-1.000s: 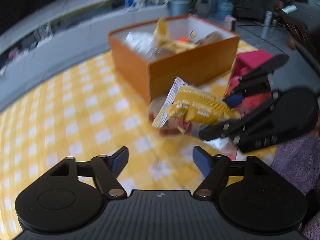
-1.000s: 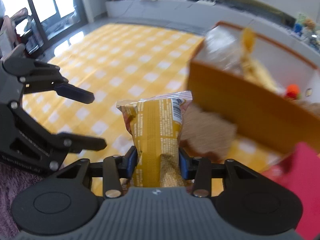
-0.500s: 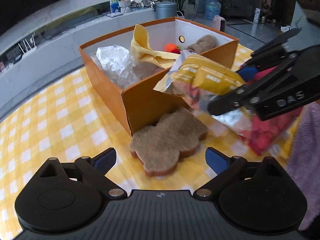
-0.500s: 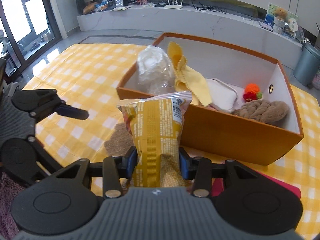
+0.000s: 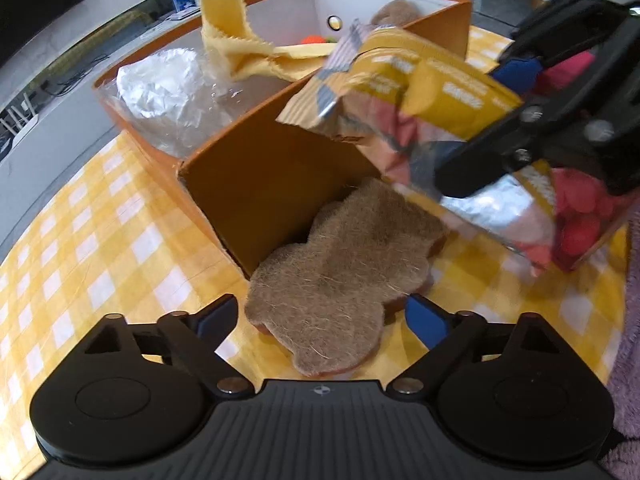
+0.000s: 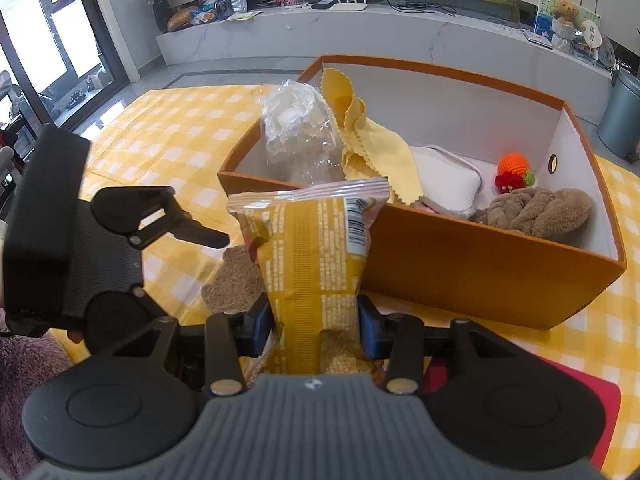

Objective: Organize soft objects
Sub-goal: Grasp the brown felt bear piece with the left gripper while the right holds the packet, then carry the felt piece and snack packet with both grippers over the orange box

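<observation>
R gripper (image 6: 316, 320) clamped on yellow snack bag (image 6: 316, 248), held by lower end; long axis straight out along fingers, top seal pointing twd orange box (image 6: 480, 260). Box just ahead and slightly right of fingertips, near wall below bag top; drop needs a short push fwd over the rim, prob. L gripper (image 5: 322, 320) spread wide, holding nothing, brown felt bear pad (image 5: 340, 276) lying flat on checked cloth (image 5: 80, 240) between and just ahead of its pads, touching box corner. L nearer the pad; R nearer the box opening.
</observation>
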Action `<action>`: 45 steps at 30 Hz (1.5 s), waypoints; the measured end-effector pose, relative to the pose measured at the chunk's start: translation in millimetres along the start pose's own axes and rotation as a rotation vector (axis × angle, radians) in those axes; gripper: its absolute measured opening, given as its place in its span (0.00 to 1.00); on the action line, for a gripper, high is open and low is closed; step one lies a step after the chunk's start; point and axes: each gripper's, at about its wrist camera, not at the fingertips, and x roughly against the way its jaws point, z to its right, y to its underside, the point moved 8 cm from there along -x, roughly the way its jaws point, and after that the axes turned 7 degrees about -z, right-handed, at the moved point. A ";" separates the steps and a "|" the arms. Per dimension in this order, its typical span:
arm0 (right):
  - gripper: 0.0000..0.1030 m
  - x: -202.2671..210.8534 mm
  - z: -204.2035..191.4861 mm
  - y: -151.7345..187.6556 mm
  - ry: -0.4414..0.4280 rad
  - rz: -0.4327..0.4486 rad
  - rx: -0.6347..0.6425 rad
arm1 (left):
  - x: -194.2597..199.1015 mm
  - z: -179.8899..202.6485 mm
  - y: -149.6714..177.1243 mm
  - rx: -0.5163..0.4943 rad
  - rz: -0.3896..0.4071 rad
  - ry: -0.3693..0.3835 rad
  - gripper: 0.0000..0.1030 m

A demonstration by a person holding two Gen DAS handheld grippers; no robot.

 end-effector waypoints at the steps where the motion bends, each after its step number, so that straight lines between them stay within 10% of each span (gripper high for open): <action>1: 0.43 -0.1 -0.5 -0.1 0.002 0.001 0.003 | -1.6 -0.2 0.1 0.005 -0.003 0.008 1.00; 9: 0.43 -0.3 -0.8 1.0 0.000 0.004 0.021 | -2.9 3.4 7.6 0.011 -0.005 -0.015 0.82; 34: 0.42 85.3 -26.9 11.2 0.037 0.124 0.073 | 104.9 7.4 24.6 0.044 -0.002 -0.171 0.81; 45: 0.42 146.4 1.1 -17.5 0.093 0.210 0.064 | 174.9 -28.1 -29.2 0.207 0.114 -0.165 0.81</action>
